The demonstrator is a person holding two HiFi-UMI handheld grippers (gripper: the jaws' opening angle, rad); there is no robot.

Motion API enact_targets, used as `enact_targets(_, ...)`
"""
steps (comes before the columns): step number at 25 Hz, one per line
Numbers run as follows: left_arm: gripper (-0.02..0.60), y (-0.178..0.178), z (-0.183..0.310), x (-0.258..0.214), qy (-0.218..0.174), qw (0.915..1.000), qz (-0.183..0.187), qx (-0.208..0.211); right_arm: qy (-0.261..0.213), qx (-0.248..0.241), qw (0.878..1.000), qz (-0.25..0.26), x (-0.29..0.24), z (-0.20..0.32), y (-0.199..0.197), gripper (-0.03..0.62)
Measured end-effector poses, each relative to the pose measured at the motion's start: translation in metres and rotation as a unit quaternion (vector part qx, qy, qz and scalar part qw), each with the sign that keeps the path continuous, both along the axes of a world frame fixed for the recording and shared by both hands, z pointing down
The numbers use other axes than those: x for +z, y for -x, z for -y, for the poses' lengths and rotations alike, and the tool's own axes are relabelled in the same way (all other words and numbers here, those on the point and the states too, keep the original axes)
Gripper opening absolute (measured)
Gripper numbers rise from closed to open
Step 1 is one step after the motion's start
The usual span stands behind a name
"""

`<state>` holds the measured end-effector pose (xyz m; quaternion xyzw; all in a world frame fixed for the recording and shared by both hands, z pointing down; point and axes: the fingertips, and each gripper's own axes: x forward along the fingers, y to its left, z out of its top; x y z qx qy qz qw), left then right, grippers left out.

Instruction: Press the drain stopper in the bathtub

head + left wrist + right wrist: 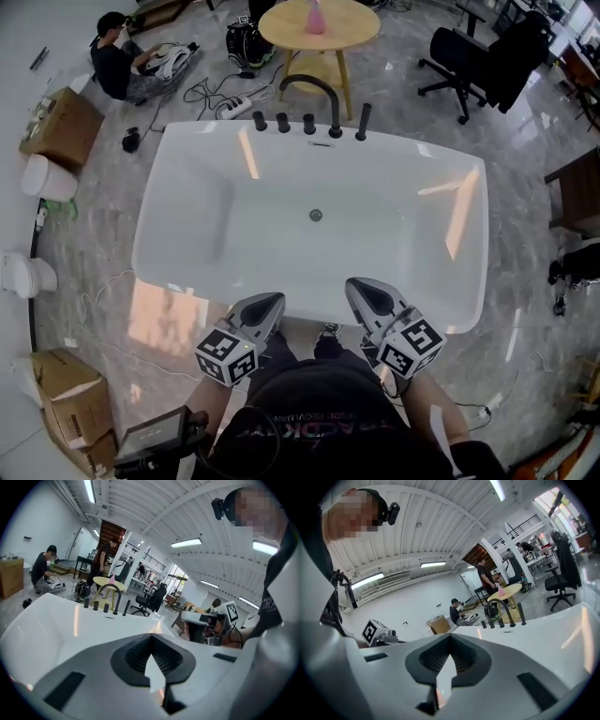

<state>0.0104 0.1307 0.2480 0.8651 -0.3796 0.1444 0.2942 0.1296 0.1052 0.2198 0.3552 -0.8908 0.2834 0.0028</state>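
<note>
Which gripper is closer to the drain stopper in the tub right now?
Right, but only slightly. The drain stopper lies in the middle of the tub. The right gripper hangs over the near rim to its right, the left gripper to its left, a bit farther back.

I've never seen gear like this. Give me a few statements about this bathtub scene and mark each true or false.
Water fills the bathtub. False: no water shows.
The drain stopper sits in the tub floor, untouched. True.
The left tongs grip the faucet. False: they hover shut and empty by the near rim.
The right tongs are shut. True.
A round table stands beyond the tub. True.
</note>
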Motion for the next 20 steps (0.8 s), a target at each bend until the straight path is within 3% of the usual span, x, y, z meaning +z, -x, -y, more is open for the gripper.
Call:
enact_targets(9,0.003,0.035,0.025,0.030,0.025,0.9985,0.014,0.047,-0.012,0.061,0.994,-0.088,0.024,0.022,0.021,0.014)
enact_targets(20,0.003,0.087,0.042,0.070,0.074,0.9949,0.015,0.068,-0.002,0.072,0.987,-0.142,0.062,0.057,0.068,0.014)
